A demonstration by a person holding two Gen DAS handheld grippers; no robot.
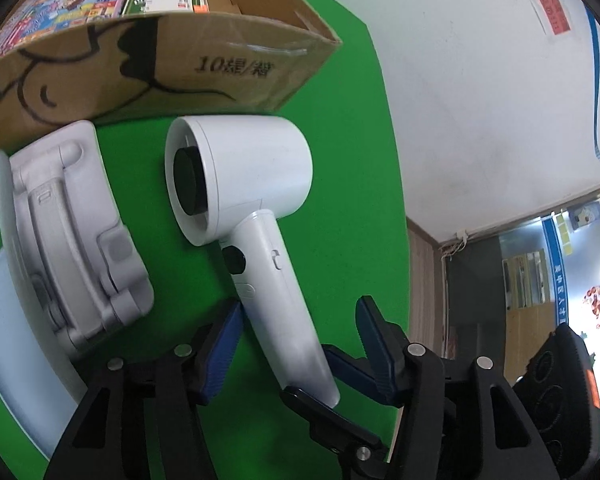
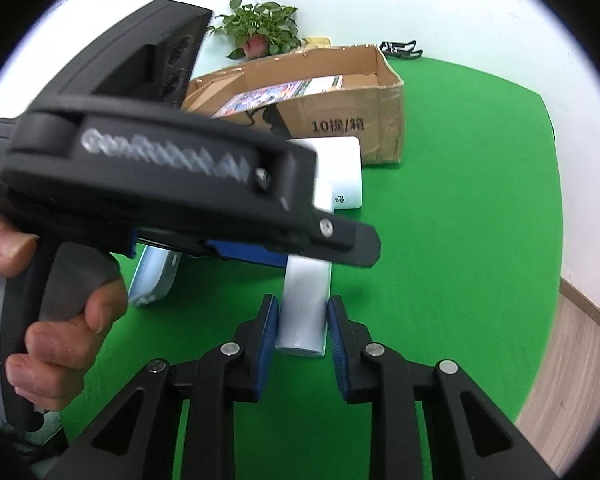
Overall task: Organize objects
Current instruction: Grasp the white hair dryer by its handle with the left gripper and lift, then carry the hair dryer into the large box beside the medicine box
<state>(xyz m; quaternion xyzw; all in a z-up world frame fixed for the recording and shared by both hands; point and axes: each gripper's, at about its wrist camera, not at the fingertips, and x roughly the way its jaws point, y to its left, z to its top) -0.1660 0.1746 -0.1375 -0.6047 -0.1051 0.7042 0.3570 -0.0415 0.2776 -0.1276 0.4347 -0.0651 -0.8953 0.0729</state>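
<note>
A white hair dryer (image 1: 240, 184) lies on the green table, its barrel toward the cardboard box (image 1: 188, 64). My left gripper (image 1: 300, 316) is open, its blue pads on either side of the dryer's handle, the left pad touching it. In the right wrist view my right gripper (image 2: 303, 320) has its pads close on both sides of the handle's end (image 2: 304, 308); whether they press it I cannot tell. The left gripper's black body (image 2: 160, 184) crosses above the dryer there. The box (image 2: 340, 116) holds colourful books (image 2: 276, 92).
A white folding stand (image 1: 80, 236) lies left of the dryer on a pale blue object (image 1: 4, 320). A potted plant (image 2: 260, 32) stands behind the box. The table's round edge (image 2: 556, 240) drops to a wooden floor on the right.
</note>
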